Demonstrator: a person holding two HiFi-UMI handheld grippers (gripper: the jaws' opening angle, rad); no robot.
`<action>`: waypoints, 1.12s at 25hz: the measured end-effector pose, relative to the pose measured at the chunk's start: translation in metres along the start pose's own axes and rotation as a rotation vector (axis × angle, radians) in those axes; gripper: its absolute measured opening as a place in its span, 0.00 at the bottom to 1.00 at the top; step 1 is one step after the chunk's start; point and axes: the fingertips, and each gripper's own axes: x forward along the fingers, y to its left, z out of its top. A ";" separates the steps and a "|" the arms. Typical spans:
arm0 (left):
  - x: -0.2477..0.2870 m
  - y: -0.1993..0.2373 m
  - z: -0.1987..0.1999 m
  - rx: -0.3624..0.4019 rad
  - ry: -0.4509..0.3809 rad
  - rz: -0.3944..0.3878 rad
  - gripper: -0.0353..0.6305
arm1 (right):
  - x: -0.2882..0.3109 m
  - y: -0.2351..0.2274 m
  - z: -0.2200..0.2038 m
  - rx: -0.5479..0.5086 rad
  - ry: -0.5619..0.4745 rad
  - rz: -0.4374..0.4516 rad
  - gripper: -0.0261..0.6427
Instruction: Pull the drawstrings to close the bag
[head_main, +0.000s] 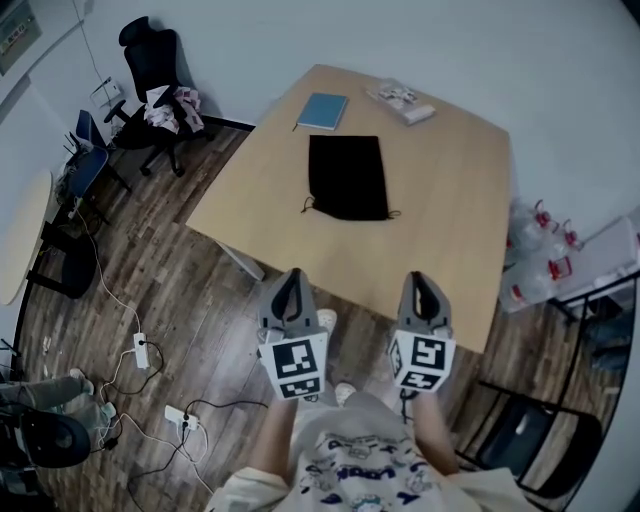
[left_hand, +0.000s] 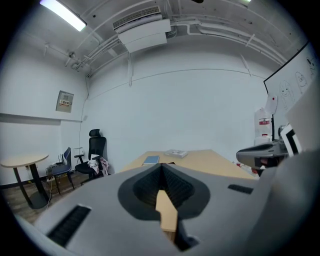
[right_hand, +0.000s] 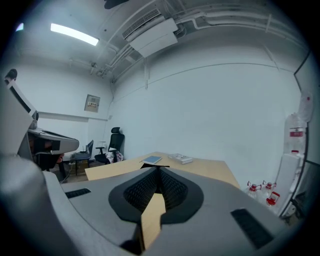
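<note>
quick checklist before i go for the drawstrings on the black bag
1. Black bag lies flat on the table: ok.
2. Left drawstring end and right drawstring end both show at the bag's near edge: ok.
3. Left gripper ready to take a cord: not ok, jaws shut and empty.
4. Right gripper ready: not ok, jaws shut and empty.
5. Grippers at the cords: not ok, both hang short of the table's near edge.
6. Blue notebook and packet clear of the pull: ok, they lie beyond the bag's far end.
</note>
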 end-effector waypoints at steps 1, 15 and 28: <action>0.011 0.003 -0.002 -0.003 0.005 -0.002 0.04 | 0.010 -0.001 -0.001 -0.003 0.003 -0.005 0.04; 0.199 0.044 -0.039 0.035 0.214 -0.139 0.04 | 0.179 -0.025 -0.024 -0.013 0.206 -0.141 0.04; 0.295 0.059 -0.121 0.279 0.470 -0.325 0.04 | 0.237 -0.069 -0.097 -0.036 0.481 -0.218 0.05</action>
